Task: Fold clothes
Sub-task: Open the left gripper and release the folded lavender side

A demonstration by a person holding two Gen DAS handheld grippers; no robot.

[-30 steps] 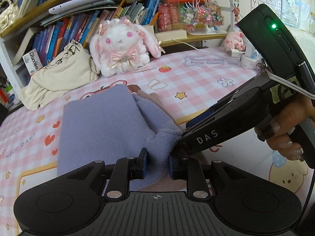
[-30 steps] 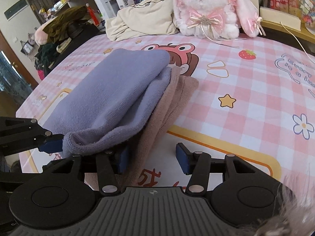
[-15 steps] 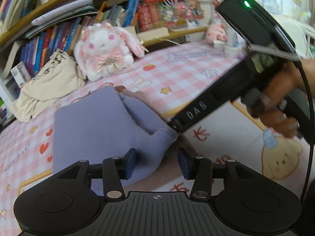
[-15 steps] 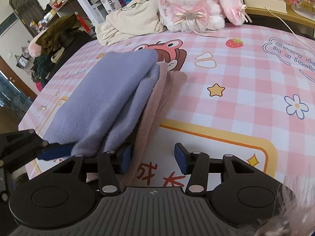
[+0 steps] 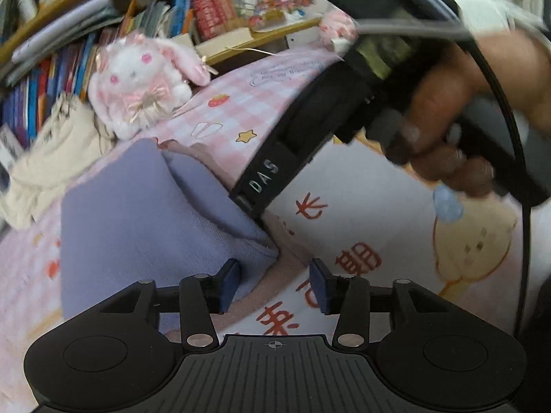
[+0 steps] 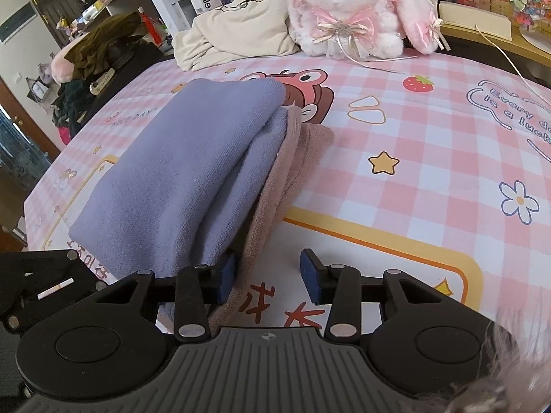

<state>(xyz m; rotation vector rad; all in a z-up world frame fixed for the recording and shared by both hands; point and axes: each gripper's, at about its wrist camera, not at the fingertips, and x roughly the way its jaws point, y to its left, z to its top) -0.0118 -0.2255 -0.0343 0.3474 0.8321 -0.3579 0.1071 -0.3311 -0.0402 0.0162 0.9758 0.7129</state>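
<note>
Fabric in two colours lies folded on the pink checked worktop (image 6: 430, 130): a lavender garment (image 6: 193, 179) sits on top of a dusty-pink garment (image 6: 292, 172), whose edge shows along the lavender one's right side. The stack runs from the near edge of the worktop toward the far side, where a white and pink plush rabbit (image 6: 347, 10) sits beside a crumpled cream cloth bag (image 6: 237, 34), with shelves of books (image 5: 44, 79) behind them.

The left claw (image 5: 273, 285) has its blue-padded fingers spread apart, holding nothing; the near corner of the lavender garment lies just beyond its left finger, and the pink layer shows in the gap. The right claw (image 6: 268, 280) is likewise spread wide and empty, its left finger just beside the near end of the folded stack, its right finger over the bare printed worktop.

From the left wrist view, the right tool's black body crosses the scene diagonally, its tip down by the right edge of the stack, gripped by a person's hand (image 5: 447, 130) at the upper right. That view is somewhat blurred.
</note>
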